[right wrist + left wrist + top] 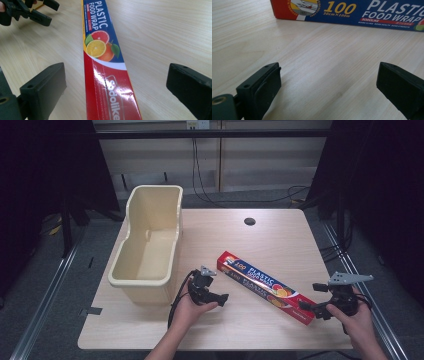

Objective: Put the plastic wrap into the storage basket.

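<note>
Seemingly nothing is done yet: the plastic food wrap box (267, 286) lies flat on the counter (280, 235), ungrasped, right gripper (115, 87) fingers released astride its end, left gripper (329, 82) released nearby, beige bin (150, 240) probably awaiting it.

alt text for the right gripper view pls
A long red and blue plastic food wrap box lies on a pale wooden table, its near end between the right tool's open black jaws, untouched. The left tool sits at the top left corner.
</note>
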{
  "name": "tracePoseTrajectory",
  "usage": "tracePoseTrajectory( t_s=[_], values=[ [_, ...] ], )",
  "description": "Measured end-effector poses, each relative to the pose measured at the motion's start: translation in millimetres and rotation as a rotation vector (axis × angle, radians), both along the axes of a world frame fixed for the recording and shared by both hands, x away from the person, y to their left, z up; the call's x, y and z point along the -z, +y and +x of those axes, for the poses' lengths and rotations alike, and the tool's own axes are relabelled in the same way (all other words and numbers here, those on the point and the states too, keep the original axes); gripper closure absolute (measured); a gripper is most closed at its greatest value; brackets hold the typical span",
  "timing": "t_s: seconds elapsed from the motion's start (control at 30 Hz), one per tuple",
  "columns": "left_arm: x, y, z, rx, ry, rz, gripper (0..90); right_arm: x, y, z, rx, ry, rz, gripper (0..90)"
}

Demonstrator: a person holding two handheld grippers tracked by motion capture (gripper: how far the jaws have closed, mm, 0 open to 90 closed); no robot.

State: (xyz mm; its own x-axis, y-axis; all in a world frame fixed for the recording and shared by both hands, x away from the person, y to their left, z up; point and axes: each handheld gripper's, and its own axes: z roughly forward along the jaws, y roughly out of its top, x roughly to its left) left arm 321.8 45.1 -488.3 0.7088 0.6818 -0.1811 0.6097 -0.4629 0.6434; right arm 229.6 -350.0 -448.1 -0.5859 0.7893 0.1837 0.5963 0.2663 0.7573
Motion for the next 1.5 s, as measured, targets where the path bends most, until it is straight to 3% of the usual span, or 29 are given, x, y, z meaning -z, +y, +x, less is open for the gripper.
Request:
tracePoseTrajectory(
  t_s=[0.1, 0.27, 0.33, 0.43, 0.47, 0.53, 0.57, 0.6, 0.63, 0.67, 0.87, 1.0, 1.07, 1.1, 1.17, 1.37, 1.5],
  values=[
    [-0.6, -4.0, -0.5, 0.002, -0.009, -0.010, 6.1, 0.7, -1.0, -0.8, -0.002, -0.001, -0.004, 2.3],
    [-5.9, -10.0, -0.1, 0.018, 0.010, -0.034, 7.0, -0.5, -3.6, -1.0, 0.009, 0.002, 0.000, 2.4],
    [-8.8, -12.3, 1.0, 0.059, 0.002, -0.007, 9.4, -1.0, -4.2, -1.1, 0.007, 0.000, 0.006, 2.3],
    [-12.1, -16.7, 2.1, 0.093, 0.009, -0.025, 15.5, -1.3, -3.9, -1.0, 0.012, 0.003, 0.002, 2.3],
    [-12.4, -20.2, 2.3, 0.092, 0.017, 0.002, 23.4, -1.0, -3.5, -1.0, 0.008, 0.003, 0.006, 2.3],
    [-12.7, -21.1, 3.2, 0.098, 0.019, 0.011, 36.7, -1.0, -3.4, -0.8, 0.007, 0.000, 0.004, 2.4],
    [-13.1, -23.1, 3.4, 0.083, 0.034, -0.007, 36.7, -1.0, -3.4, -0.8, 0.007, 0.000, 0.004, 2.4],
    [-13.8, -22.7, 5.4, 0.098, 0.054, -0.010, 50.4, -1.4, -4.1, -0.7, 0.009, -0.001, 0.003, 2.3],
    [-14.2, -23.6, 6.3, 0.081, 0.061, -0.011, 50.4, -1.4, -4.1, -0.7, 0.009, -0.001, 0.003, 2.3],
    [-15.1, -25.1, 8.3, 0.083, 0.045, 0.020, 62.3, -1.5, -5.1, -0.7, 0.004, -0.006, 0.003, 2.4],
    [-19.2, -28.9, 11.1, 0.054, 0.049, 0.006, 77.9, -0.8, -5.6, -0.5, 0.016, -0.002, -0.003, 2.4],
    [-22.4, -31.5, 12.5, 0.067, 0.036, -0.007, 76.1, -0.6, -5.7, -0.2, 0.015, -0.003, -0.005, 2.3],
    [-25.9, -35.2, 13.5, 0.075, 0.030, -0.010, 80.2, -0.7, -5.5, 0.1, 0.012, -0.007, -0.003, 2.3],
    [-27.9, -38.8, 13.9, 0.082, 0.037, -0.015, 87.9, -1.2, -5.4, 0.2, 0.015, -0.009, -0.004, 2.3],
    [-31.4, -44.9, 16.2, 0.105, 0.054, -0.011, 89.7, -1.2, -5.5, 0.4, 0.013, -0.011, -0.005, 2.3],
    [-35.6, -59.5, 22.2, 0.108, 0.053, 0.011, 90.0, -0.4, -4.9, 0.2, 0.009, -0.005, -0.012, 2.3],
    [-39.8, -61.9, 26.2, 0.105, 0.045, -0.008, 90.0, -0.3, -6.9, -0.6, 0.018, -0.003, -0.010, 2.3]
  ],
)
